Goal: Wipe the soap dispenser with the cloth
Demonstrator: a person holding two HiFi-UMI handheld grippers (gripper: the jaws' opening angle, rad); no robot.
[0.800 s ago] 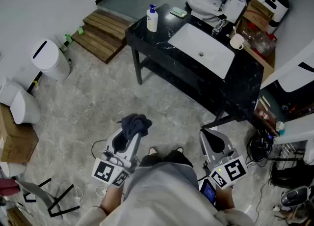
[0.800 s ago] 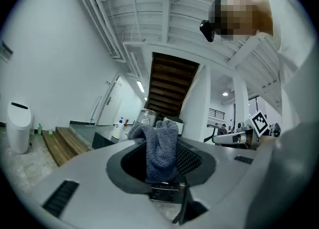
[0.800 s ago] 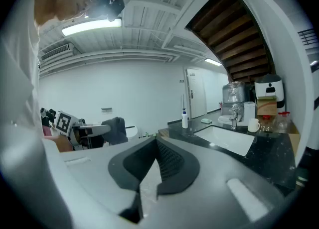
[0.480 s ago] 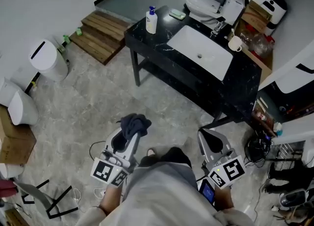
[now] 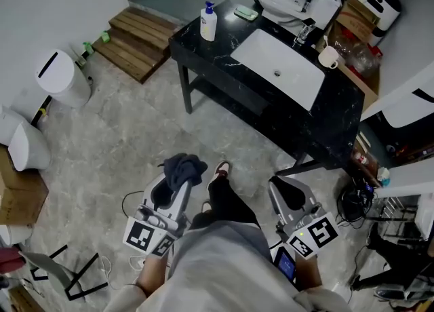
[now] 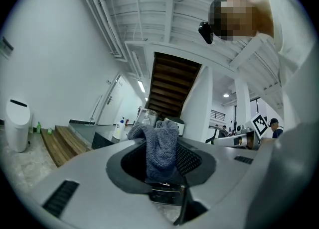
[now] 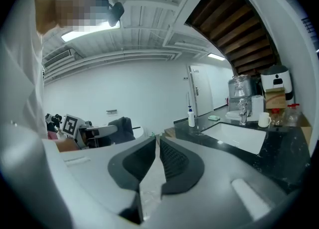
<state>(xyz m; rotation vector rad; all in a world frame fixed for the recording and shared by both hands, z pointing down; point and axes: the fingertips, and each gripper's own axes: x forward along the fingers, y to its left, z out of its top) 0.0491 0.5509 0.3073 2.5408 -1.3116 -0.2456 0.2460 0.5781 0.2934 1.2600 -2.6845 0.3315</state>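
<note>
Left gripper is clamping the cloth at lower centre of the head view. The cloth is bunching out past the jaw tips, probably so it can serve as the wiping pad. Right gripper, lower right, is sitting closed on nothing, likely staying free to steady the bottle. Dispenser is standing upright at upper centre on the counter's left corner, left of the sink and well apart from both grippers. Its long axis is running vertical with the pump on top; the nozzle direction is too small to tell.
</note>
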